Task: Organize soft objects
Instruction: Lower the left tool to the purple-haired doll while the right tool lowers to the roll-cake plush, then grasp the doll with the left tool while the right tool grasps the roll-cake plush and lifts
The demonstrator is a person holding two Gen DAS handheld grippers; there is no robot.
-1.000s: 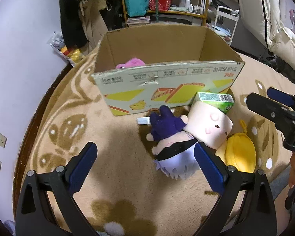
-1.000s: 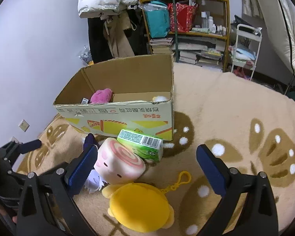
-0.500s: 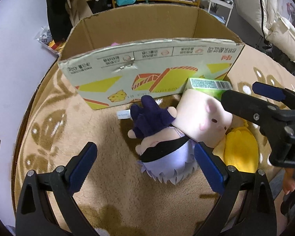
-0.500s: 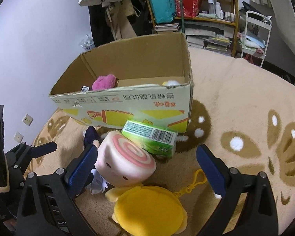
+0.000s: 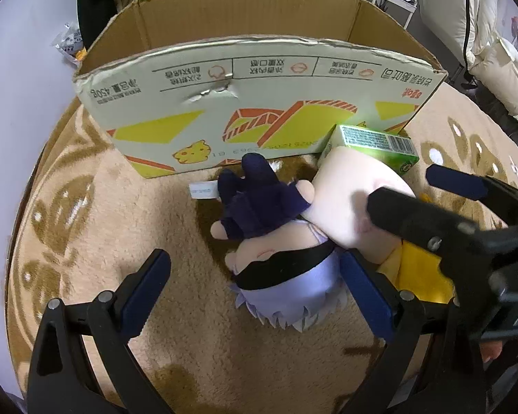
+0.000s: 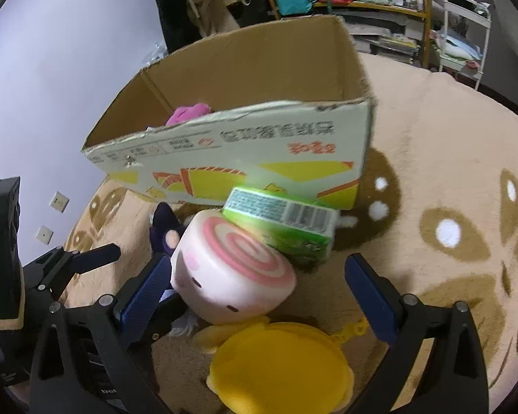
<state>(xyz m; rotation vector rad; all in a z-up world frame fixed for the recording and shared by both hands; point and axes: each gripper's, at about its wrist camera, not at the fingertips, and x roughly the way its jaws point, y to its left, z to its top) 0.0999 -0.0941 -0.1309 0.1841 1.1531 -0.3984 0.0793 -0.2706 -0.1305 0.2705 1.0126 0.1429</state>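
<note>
Soft objects, grouped on the beige patterned rug (image 6: 431, 138) directly in front of the cardboard box (image 5: 259, 103). Nearest the left tongs (image 5: 255, 286) lies a doll with lavender hair (image 5: 286, 293), face up with a black band across the eyes and a dark navy body (image 5: 259, 203) pointing toward the box; a white tag (image 5: 203, 191) projects from its far end. The doll's head sits between the blue-padded fingers of the left tongs, which stand wide apart and grip nothing; the right pad is just beside the hair, and contact cannot be told.

To the doll's right, touching it, rests a pale pink roll-shaped plush (image 6: 231, 276) with a pink spiral on its end face. A green carton with a barcode (image 6: 283, 227) leans between this plush and the box wall. A yellow round plush (image 6: 283, 369) with a yellow clip lies nearest the right-hand camera, partly under the roll.

The right tongs (image 6: 255, 293) are also spread wide and empty, straddling the roll plush; the left pad is close against its side. In the left wrist view these tongs (image 5: 414, 193) reach over the roll plush.

Inside the box, a magenta soft item (image 6: 190, 112) shows above the near wall. Shelving (image 6: 362, 0) and hanging clothes stand behind.
</note>
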